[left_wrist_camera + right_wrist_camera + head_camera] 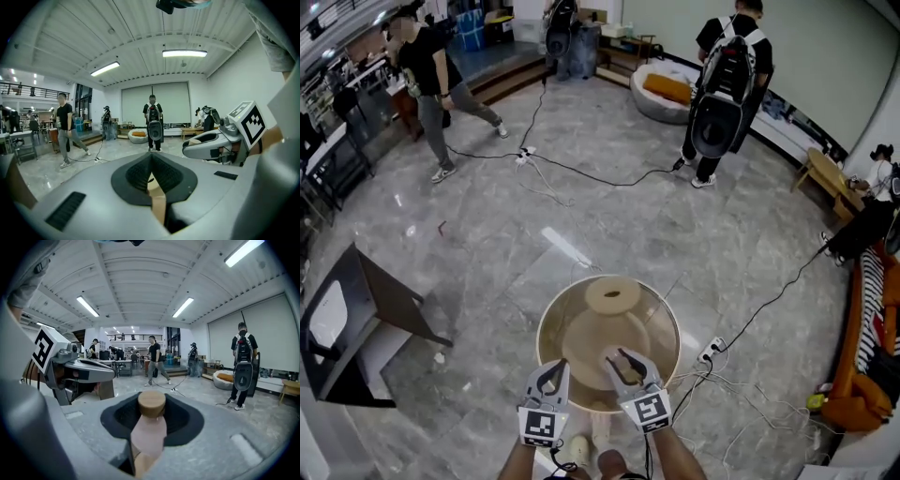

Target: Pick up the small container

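Right gripper view shows your right gripper (151, 420) clamped on the small container (149, 430), its long axis along the jaws with the cap forward, over the round table (581, 330), while your left gripper (549, 377) sits alongside with jaws together.

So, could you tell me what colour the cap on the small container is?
The cap is light wood-tan, clearest in the right gripper view.
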{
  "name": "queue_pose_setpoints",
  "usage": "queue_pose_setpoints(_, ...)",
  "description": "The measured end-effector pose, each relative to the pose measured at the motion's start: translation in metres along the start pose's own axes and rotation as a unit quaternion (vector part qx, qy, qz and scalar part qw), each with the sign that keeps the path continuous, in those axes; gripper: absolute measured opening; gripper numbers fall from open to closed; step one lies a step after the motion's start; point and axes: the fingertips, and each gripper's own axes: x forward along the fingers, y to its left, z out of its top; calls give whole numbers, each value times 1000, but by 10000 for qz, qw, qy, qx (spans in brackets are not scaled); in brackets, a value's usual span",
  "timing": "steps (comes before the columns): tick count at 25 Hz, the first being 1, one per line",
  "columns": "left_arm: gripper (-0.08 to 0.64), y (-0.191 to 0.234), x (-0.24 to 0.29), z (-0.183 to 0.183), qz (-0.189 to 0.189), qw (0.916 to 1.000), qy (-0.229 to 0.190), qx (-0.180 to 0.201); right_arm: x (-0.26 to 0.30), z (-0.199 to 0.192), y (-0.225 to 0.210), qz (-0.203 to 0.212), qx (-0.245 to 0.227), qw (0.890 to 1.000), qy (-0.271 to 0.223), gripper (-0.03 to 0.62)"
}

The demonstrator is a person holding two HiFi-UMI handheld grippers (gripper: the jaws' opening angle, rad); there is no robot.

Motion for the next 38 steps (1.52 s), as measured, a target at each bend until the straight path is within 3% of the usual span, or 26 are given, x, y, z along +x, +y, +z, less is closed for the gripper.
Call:
queue_pose_setpoints(11,17,-45,-67,50,-244,9989,-317,260,-99,42,21,-518,-79,9985,-124,127)
queue_pose_setpoints(22,17,-80,-146,71,-472,9964,-565,432,-180,63,76,-892,-83,9957,-222,126)
queue_pose_setpoints(38,17,-113,-220,57,-703,9945,-613,475,-247,60,132,-1202,-59,9923,-280,127)
